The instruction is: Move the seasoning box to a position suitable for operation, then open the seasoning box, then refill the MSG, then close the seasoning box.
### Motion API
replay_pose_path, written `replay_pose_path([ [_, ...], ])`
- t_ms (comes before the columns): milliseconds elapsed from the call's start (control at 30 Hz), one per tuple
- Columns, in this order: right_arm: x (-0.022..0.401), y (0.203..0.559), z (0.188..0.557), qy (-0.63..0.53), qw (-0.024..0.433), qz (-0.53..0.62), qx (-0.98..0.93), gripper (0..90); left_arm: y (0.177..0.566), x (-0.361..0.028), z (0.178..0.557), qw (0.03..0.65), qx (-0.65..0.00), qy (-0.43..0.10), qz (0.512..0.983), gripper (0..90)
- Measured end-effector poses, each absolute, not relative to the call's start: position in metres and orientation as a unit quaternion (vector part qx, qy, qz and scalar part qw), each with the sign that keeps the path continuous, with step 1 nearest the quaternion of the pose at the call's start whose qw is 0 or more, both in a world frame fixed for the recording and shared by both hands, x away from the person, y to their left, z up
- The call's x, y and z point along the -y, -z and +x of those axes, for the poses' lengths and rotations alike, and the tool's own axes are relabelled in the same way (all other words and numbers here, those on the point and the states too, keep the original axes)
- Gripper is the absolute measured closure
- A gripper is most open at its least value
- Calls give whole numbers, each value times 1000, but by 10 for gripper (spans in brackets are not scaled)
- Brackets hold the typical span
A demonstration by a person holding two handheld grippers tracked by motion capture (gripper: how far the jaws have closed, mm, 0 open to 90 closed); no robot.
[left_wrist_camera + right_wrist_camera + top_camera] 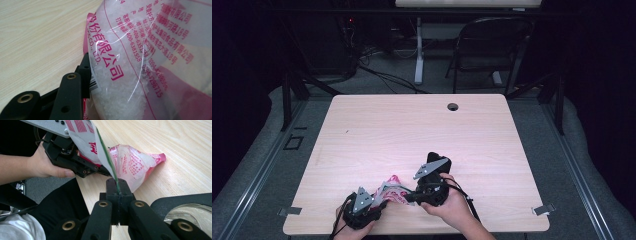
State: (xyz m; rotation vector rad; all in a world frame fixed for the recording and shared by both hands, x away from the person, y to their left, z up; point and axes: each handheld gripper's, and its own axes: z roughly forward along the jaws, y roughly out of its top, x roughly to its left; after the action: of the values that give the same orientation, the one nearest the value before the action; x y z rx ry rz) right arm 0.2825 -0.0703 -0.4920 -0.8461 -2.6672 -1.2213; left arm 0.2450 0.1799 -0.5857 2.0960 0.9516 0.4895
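Two grippers are in my hands at the near edge of the table (pixel 362 125). My right gripper (pixel 118 192) has its jaws pressed together on a thin edge of the plastic bag (pixel 130 162); the film runs straight up from between the pads. My left gripper (pixel 362 205) sits just beside it, nearer my body. In the left gripper view one black jaw lies against the bag (pixel 130 62) next to a barcode; the other jaw is hidden behind the film, so I cannot tell whether the pads are pressing on it.

The bag is clear with pink print and holds white granular contents. It lies between the two grippers, its lower end resting on the wood and one pink corner pointing away across the tabletop. In the right gripper view my left hand (pixel 47 165) grips the left gripper's body, with the bag's top bunched against it.

Farther off, a round cable hole (pixel 453 106) sits near the table's far edge. Beyond the table stands a dark chair (pixel 492 45).
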Motion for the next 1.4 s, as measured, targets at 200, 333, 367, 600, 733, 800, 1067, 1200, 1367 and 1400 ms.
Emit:
replay_pose_path([
  [200, 71, 490, 282, 405, 43, -274, 871, 900, 581, -181, 244, 380, -371, -204, 823, 581],
  [333, 71, 489, 282, 410, 42, -277, 868, 900, 578, -180, 244, 377, -371, -210, 822, 581],
  [367, 72, 489, 282, 409, 41, -277, 869, 900, 578, -180, 244, 377, -371, -214, 822, 581],
  [600, 72, 488, 283, 409, 41, -275, 869, 900, 575, -180, 243, 372, -369, -223, 822, 582],
  [733, 72, 488, 282, 414, 41, -278, 866, 900, 574, -180, 243, 372, -368, -227, 821, 582],
  [800, 72, 487, 282, 413, 41, -276, 867, 900, 573, -180, 243, 371, -366, -226, 823, 582],
  [1067, 73, 485, 282, 421, 40, -275, 864, 900, 569, -180, 243, 373, -365, -234, 821, 583],
  [1200, 74, 483, 282, 419, 40, -273, 865, 900, 568, -180, 242, 372, -367, -236, 819, 583],
  [1367, 74, 481, 281, 421, 36, -273, 864, 897, 566, -179, 242, 373, -367, -238, 819, 584],
  [1400, 75, 481, 281, 422, 35, -274, 864, 897, 566, -178, 243, 373, -366, -238, 819, 584],
])
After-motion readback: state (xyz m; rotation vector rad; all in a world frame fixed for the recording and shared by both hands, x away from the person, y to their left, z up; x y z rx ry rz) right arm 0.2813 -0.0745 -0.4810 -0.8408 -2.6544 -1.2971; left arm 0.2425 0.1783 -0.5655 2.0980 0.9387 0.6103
